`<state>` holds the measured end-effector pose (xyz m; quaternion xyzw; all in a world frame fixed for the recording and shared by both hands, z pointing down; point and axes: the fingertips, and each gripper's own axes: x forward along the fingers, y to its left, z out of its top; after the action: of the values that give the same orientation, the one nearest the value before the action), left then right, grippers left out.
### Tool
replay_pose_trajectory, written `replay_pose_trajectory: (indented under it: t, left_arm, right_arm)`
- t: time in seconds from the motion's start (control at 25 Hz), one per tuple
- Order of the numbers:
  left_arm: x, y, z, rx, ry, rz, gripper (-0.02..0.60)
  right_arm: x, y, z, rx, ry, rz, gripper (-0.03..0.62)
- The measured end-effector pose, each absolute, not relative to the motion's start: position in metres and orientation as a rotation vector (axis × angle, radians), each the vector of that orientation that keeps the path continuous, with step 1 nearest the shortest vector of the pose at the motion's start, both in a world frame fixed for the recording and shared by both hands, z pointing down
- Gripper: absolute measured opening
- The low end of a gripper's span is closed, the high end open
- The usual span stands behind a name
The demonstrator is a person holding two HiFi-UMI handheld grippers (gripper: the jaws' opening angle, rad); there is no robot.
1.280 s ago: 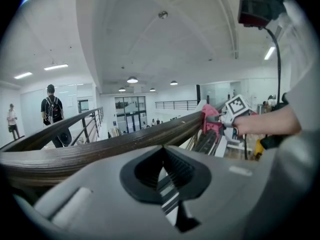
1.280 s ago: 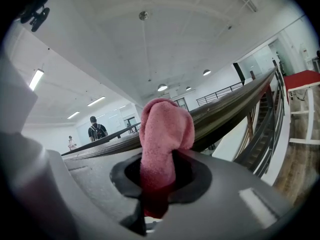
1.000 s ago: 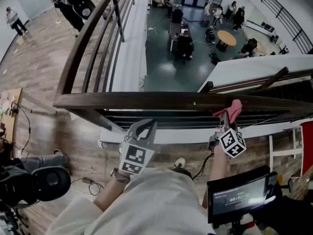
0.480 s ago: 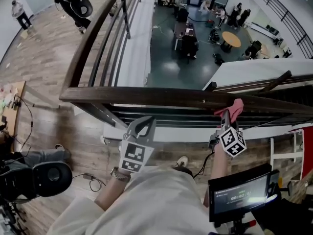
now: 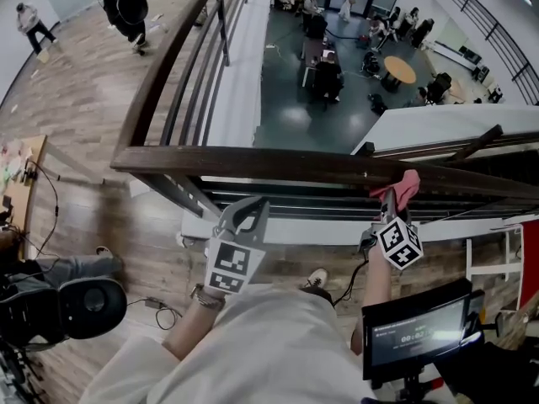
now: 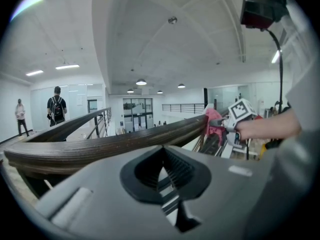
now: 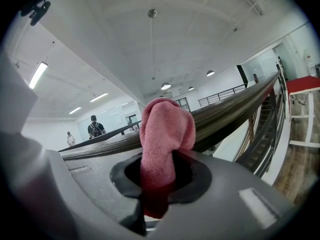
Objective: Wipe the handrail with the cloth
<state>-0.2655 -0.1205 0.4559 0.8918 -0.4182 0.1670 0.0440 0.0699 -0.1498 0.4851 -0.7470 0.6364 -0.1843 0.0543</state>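
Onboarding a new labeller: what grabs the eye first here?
The pink cloth, pinched in the right tool at the dark wooden handrail, right of centre. Beyond the rail, a steep drop to a lower floor with people and a round table. The left tool hangs shut and empty, short of the rail.

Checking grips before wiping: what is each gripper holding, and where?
Right gripper pinches pink terry cloth by its bunched lower end; left gripper holds nothing.
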Motion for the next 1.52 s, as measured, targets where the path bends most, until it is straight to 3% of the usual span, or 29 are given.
replay_pose_trajectory:
  t: [1.52]
  left_arm:
    - [-0.35, -0.132, 0.462, 2.686, -1.332, 0.542, 0.009]
  right_arm:
    - [-0.027, -0.153, 0.476, -2.267, 1.982, -0.379, 0.066]
